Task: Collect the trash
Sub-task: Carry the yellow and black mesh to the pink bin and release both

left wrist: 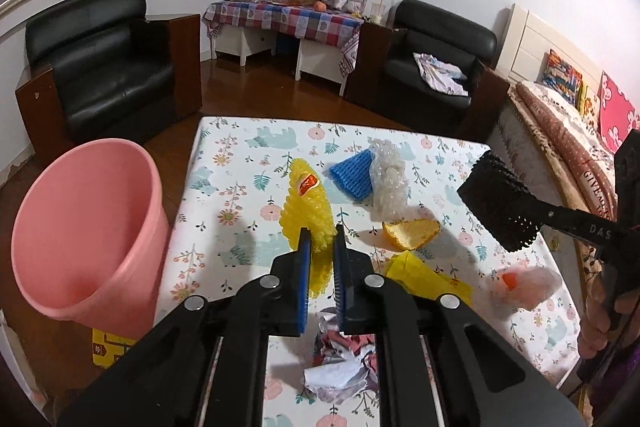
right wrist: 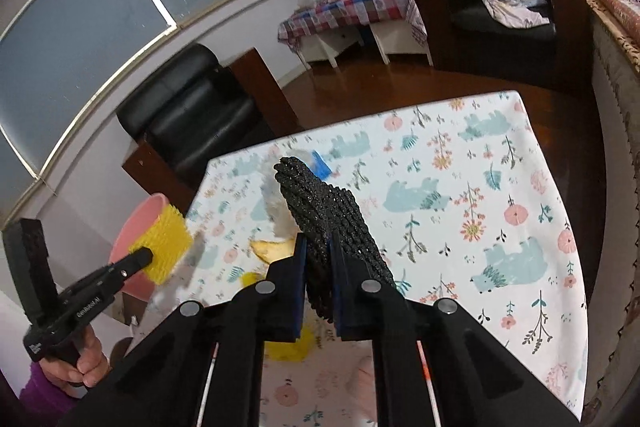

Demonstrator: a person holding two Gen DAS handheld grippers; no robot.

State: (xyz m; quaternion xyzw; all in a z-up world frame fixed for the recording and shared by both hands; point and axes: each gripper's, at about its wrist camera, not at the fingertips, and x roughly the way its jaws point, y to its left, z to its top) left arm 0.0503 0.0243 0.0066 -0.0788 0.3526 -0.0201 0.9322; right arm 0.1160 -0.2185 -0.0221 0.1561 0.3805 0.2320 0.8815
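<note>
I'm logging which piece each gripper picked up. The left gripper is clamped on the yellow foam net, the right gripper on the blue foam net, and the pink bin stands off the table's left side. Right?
Not quite. The right gripper is clamped on a black foam net, not the blue one; the right wrist view shows it. The blue foam net lies on the table. The left gripper does hold the yellow foam net, with the pink bin at the left.

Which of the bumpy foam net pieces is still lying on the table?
The blue foam net, beside the bubble wrap. The yellow foam net is clamped in the left gripper, and the black foam net in the right gripper.
</note>
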